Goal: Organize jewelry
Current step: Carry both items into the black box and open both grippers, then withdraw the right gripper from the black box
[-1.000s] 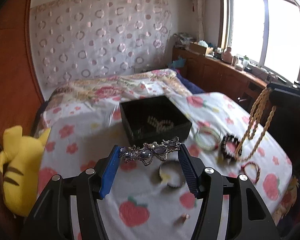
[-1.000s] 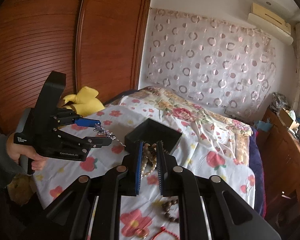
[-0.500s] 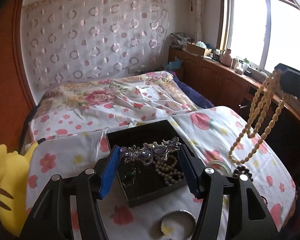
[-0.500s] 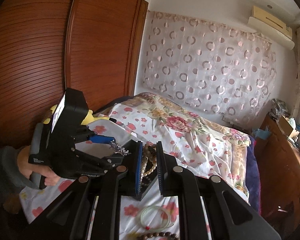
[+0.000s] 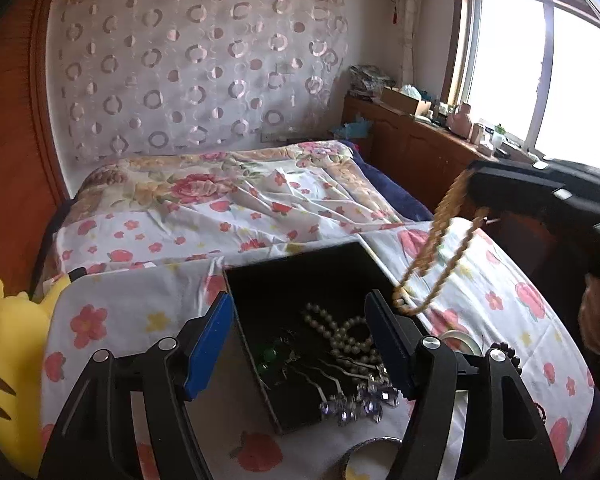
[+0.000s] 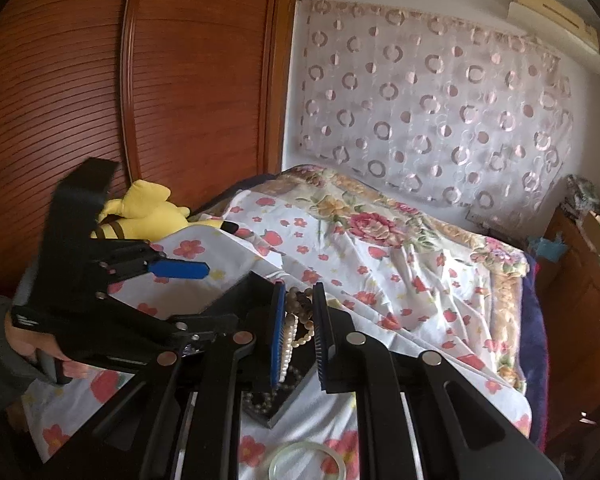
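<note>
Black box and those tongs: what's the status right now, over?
Left tongs open, empty. Right tongs shut on bead necklace, dangling beside black box. Jeweled hairpin in box, overhanging the near edge. Nothing blocking.

A box [image 5: 300,276] is sitting on the bed [image 5: 260,204], with pearls [image 5: 344,332] and a hairpin [image 5: 356,396] lying in it, the hairpin at its near right corner. A plush [image 5: 4,360] is lying left of the box. A bangle [image 5: 462,340] is lying right of it. A beaded necklace [image 5: 440,248] is hanging above the box's right edge.
</note>
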Demonstrator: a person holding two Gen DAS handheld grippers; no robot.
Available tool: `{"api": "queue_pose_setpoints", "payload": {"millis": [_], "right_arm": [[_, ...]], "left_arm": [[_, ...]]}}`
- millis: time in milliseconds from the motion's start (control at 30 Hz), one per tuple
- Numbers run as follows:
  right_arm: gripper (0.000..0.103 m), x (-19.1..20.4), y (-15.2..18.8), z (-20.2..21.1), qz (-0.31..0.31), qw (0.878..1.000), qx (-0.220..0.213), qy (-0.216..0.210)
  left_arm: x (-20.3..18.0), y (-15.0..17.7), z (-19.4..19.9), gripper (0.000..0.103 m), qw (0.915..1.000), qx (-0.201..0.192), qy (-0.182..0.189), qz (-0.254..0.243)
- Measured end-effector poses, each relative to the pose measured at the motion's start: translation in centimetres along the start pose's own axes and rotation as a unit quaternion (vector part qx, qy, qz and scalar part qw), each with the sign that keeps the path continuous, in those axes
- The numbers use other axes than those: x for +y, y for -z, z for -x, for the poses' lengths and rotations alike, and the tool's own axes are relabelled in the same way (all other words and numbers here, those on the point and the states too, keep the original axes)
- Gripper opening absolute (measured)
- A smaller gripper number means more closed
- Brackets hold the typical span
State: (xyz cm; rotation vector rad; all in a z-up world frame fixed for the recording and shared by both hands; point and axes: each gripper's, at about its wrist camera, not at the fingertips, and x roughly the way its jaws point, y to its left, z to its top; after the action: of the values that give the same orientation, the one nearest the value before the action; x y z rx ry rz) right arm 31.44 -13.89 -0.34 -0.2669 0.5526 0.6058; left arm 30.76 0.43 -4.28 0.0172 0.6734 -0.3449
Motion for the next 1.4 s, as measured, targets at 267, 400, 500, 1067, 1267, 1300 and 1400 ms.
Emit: {"api": "queue_pose_setpoints", "payload": {"millis": [267,400,500,1067,1267,1300,1400], "right_arm": [[0.015,0.5,-0.6,-4.1,0.001,0.999,0.019,-0.028],[0.015,1.0,0.2,-6.5,0.005,0.999,0.041,-0.033],[0.015,1.1,0.7,-7.5,0.001,0.998,0.05,-0.036],[0.048,2.2,3.6,-5.6,-0.013,0.996,0.074,-0.054],[0.048,4.3,5.4,-5.9,0.011,0.992,0.099,-0.072],[0.049,4.6,5.5,-5.9,0.012,0.992,0.099,-0.076],[0.049,5.2,5.6,-6.0,0.02,0.991,0.104,-0.078]], "left_arm": [[2.2,-0.5,1.6,0.078,0.9988,-0.026,-0.041,0.005],[3.6,0.0,2.2,0.082,0.9982,-0.026,-0.052,0.015],[4.6,0.7,2.7,0.082,0.9978,-0.023,-0.058,0.023],[4.7,4.8,3.5,0.083,0.9978,0.0,-0.057,0.035],[4.8,5.7,3.4,0.083,0.9975,0.009,-0.06,0.037],[4.9,5.7,3.5,0.083,0.9974,0.008,-0.06,0.038],[4.9,5.7,3.8,0.083,0.9972,0.005,-0.063,0.04]]}}
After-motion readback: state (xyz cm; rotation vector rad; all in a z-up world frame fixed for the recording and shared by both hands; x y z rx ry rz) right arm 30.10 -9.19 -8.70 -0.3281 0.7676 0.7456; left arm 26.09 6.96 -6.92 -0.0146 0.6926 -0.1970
